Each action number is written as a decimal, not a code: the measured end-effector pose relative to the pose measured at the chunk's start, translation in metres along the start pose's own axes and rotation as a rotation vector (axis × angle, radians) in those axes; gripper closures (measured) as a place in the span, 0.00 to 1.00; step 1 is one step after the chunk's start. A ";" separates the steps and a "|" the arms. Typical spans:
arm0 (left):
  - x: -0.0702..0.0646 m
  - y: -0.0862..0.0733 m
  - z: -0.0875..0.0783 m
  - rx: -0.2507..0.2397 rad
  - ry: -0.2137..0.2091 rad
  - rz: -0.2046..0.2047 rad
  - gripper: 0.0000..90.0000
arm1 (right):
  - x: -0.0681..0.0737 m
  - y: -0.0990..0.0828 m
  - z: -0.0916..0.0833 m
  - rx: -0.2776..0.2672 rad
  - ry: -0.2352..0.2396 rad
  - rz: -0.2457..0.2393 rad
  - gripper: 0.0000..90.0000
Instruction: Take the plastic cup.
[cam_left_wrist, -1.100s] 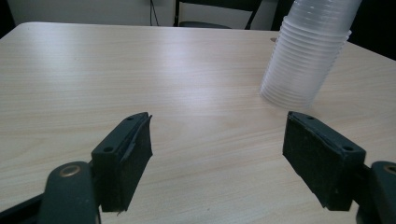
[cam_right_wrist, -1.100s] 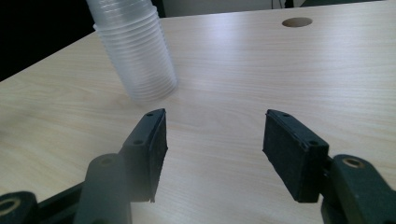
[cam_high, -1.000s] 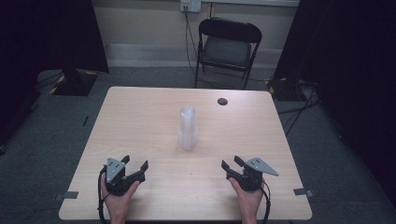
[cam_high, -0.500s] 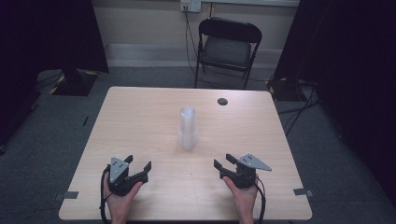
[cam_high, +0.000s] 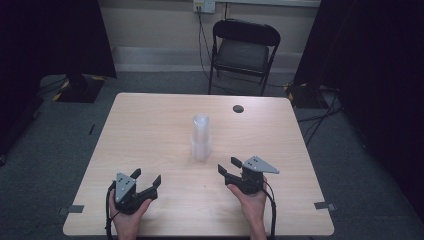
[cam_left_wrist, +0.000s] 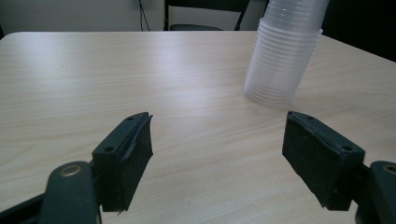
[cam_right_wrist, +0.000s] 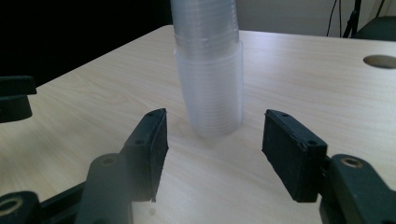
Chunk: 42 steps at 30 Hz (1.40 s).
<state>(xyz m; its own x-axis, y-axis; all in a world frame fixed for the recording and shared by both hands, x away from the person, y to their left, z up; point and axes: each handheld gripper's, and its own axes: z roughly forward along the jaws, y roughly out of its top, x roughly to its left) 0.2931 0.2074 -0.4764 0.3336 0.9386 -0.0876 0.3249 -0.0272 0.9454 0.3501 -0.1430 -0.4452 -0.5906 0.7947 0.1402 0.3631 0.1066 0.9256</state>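
Grey carpet surrounds a pale wooden desk (cam_high: 150, 130) seen from above, with dark curtains on both sides of the room and a black folding chair (cam_high: 242, 50) standing behind the desk's far edge. A wall socket (cam_high: 204, 5) with a cable hanging from it sits above the chair.

Near the middle of the desk stands an upright stack of clear plastic cups (cam_high: 200, 137), nested one inside another. A small dark round hole (cam_high: 238, 108) lies in the desk surface toward the far right, well apart from the stack.

Two hands come in from the near edge. The left hand (cam_high: 127, 220) holds the left gripper (cam_high: 146, 178) near the front left of the desk, its jaws spread wide with nothing between them. In the left gripper view, the two black jaws stand released over bare wood, and the cup stack (cam_left_wrist: 285, 51) rises farther off, toward the upper right.

The right hand (cam_high: 250, 200) holds the right gripper (cam_high: 227, 166) at the front right, near the cups and pointing toward them; a grey three-cornered plate (cam_high: 259, 165) sits on top of it. Its jaws are also released. In the right gripper view, the cup stack (cam_right_wrist: 210, 79) stands just ahead, framed between the two parted jaws but not touching either one. At the left edge of that view, part of the other gripper (cam_right_wrist: 14, 98) shows as a dark shape.
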 end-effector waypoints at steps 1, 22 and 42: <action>-0.001 0.000 0.000 -0.002 -0.001 0.002 0.27 | 0.001 0.003 0.002 0.000 -0.003 -0.011 0.45; -0.012 -0.002 0.006 0.023 -0.072 0.013 0.27 | 0.005 0.051 0.042 -0.012 0.102 -0.098 0.36; -0.018 -0.002 0.011 0.017 -0.090 0.007 0.28 | -0.011 0.073 0.090 -0.004 0.094 -0.100 0.25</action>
<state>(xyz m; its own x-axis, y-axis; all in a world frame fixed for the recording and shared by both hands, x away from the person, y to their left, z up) 0.2955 0.1866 -0.4802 0.4139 0.9036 -0.1102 0.3374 -0.0399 0.9405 0.4480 -0.0902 -0.4113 -0.6884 0.7209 0.0795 0.2967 0.1798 0.9379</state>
